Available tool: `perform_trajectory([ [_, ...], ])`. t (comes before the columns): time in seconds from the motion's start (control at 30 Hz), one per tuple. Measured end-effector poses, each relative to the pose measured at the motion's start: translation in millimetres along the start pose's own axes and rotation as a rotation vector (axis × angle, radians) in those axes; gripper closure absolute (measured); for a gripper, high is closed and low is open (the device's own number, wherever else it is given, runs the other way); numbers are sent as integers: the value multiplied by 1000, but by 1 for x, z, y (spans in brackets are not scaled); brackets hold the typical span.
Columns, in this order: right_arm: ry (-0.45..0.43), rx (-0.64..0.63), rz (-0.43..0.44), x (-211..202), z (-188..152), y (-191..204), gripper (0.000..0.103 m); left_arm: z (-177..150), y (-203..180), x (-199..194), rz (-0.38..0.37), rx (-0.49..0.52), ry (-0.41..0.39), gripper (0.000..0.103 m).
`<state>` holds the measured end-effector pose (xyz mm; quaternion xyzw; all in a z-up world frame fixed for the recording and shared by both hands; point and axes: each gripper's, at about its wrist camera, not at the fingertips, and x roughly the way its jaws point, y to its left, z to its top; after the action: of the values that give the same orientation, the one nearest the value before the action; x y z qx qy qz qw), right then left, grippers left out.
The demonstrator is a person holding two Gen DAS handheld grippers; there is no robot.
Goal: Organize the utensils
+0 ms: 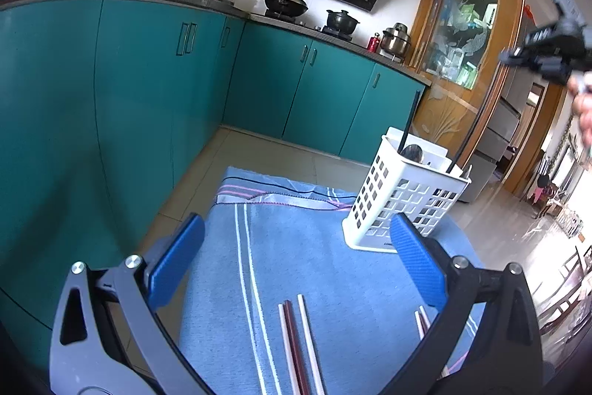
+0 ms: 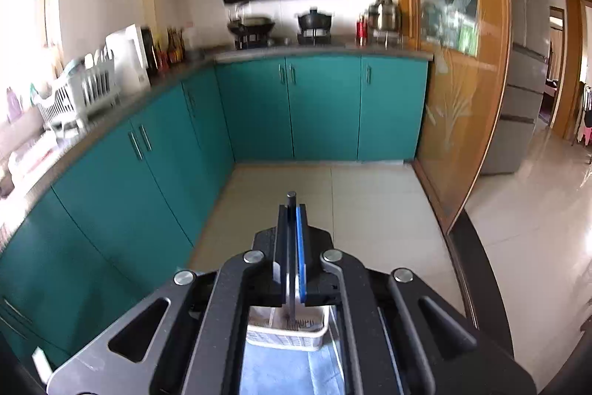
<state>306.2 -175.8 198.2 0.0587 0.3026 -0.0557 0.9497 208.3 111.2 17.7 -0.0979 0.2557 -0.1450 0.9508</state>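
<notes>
Right tongs pinched on one dark stick, left ones wide open over the rest

My right gripper (image 2: 292,210) is nearly closed on a thin dark utensil handle (image 2: 291,200), chopstick I'd guess, its tip poking out past the pads; below it, bottom centre of that view, sits the white slotted caddy (image 2: 286,335). My left gripper (image 1: 296,261) gapes wide and empty over the blue striped cloth (image 1: 333,284). Loose chopsticks (image 1: 296,339) lie at the bottom centre of the left view, the caddy (image 1: 403,198) centre-right. They look light, stiff and slick, so I'd grab mid-length, square across, or they'll swivel.
</notes>
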Motion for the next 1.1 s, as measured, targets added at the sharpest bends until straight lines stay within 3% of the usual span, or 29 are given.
perform_trajectory([
  [0.07, 35, -28, -17, 18, -18, 1, 96, -1, -5, 0, 10, 26, 4, 4],
  [0.13, 23, -45, -58, 27, -38, 0, 86, -3, -10, 1, 32, 59, 10, 4],
  [0.17, 19, -44, -65, 26, -47, -2, 85, -4, -12, 1, 37, 71, 10, 4],
  [0.47, -13, -13, 55, -50, -147, -21, 85, -17, -35, -1, 63, 196, 48, 4],
  [0.6, 80, -20, 80, -65, -210, -24, 85, -22, -30, 1, 61, 192, 119, 4],
  [0.8, 262, -10, 56, -36, -284, -34, 85, -33, 4, 14, 90, 96, 272, 4],
  [0.93, 359, -3, 54, -6, -302, -35, 86, -47, 9, 32, 123, 97, 344, 4],
  [1.1, 455, 42, 44, 37, -306, -39, 92, -60, -3, 59, 142, 157, 430, 20],
])
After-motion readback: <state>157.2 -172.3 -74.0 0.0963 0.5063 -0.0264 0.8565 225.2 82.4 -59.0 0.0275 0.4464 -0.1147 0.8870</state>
